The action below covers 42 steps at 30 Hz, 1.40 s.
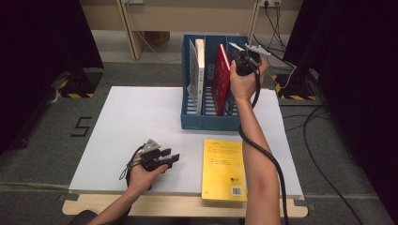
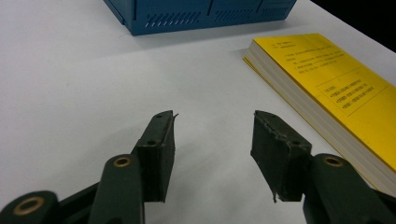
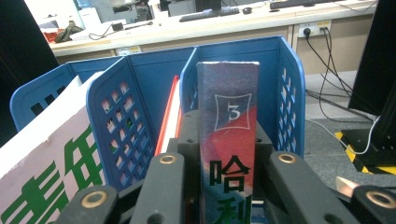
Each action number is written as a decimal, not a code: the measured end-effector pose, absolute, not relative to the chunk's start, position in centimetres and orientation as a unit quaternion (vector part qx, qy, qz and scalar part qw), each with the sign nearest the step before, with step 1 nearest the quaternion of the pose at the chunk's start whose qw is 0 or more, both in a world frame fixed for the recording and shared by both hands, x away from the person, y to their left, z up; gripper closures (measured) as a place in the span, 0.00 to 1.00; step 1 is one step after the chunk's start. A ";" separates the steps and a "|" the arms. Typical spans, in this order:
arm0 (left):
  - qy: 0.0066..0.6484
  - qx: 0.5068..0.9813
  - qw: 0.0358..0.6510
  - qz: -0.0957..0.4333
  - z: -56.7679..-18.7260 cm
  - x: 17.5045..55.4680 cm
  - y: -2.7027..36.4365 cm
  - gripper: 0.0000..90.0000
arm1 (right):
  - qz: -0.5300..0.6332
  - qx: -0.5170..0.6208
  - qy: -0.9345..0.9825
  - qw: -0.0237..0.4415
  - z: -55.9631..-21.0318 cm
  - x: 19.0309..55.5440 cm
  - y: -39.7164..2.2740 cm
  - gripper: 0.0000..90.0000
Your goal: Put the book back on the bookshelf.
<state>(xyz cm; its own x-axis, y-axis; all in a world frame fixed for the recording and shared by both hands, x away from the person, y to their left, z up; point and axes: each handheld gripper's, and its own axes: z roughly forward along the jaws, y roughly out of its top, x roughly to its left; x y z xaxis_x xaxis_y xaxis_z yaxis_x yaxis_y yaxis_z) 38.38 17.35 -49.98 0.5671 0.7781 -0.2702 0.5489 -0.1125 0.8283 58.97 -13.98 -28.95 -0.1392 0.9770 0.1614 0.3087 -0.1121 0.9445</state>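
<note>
Two grippers share the white table point(image 1: 131, 122). At about one o'clock in the high view, the right gripper point(image 1: 245, 61) is raised over the blue file rack point(image 1: 206, 123), its jaws pinching the spine of a dark book point(image 3: 228, 140) marked with a 3; the book stands upright at the rack's right-hand compartment. A red book point(image 1: 221, 79) leans in the middle compartment, and a white book point(image 1: 199, 70) stands in the left one. Around seven o'clock, the left gripper point(image 1: 165, 157) rests low on the table, jaws spread with nothing between them. A yellow book point(image 1: 224, 169) lies flat near the front edge at five o'clock, well apart from the rack.
</note>
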 end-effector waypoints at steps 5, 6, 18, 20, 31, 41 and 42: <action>0.450 0.736 0.492 0.117 -50.0 38.4 17.4 0.54 | 0.493 0.559 0.572 0.343 -29.4 59.0 -13.8 0.83; 0.450 0.736 0.492 0.117 -50.0 38.4 17.4 0.54 | 0.492 0.559 0.571 0.345 -29.5 59.0 -13.8 0.83; 0.448 0.737 0.492 0.118 -50.0 38.3 17.4 0.54 | 0.491 0.559 0.570 0.349 -30.6 58.9 -13.5 0.83; 0.447 0.737 0.493 0.117 -50.0 38.3 17.4 0.54 | 0.491 0.561 0.570 0.346 -30.8 58.9 -13.5 0.83; 0.448 0.737 0.492 0.117 -50.0 38.3 17.3 0.54 | 0.490 0.560 0.572 0.346 -31.3 58.9 -13.6 0.83; 0.446 0.738 0.492 0.119 -50.0 38.3 17.3 0.54 | 0.481 0.566 0.585 0.326 -30.9 58.0 -13.7 0.81; 0.447 0.738 0.491 0.119 -50.0 38.3 17.3 0.54 | 0.479 0.567 0.588 0.322 -30.9 57.8 -13.9 0.81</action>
<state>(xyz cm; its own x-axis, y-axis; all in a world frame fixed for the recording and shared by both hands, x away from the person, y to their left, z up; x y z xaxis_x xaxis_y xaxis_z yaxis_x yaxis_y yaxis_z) 38.26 17.31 -49.96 0.5725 0.7766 -0.2629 0.5426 -0.1185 0.8316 57.77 -13.91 -30.86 -0.1511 0.9747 0.1645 0.3580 -0.1011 0.9282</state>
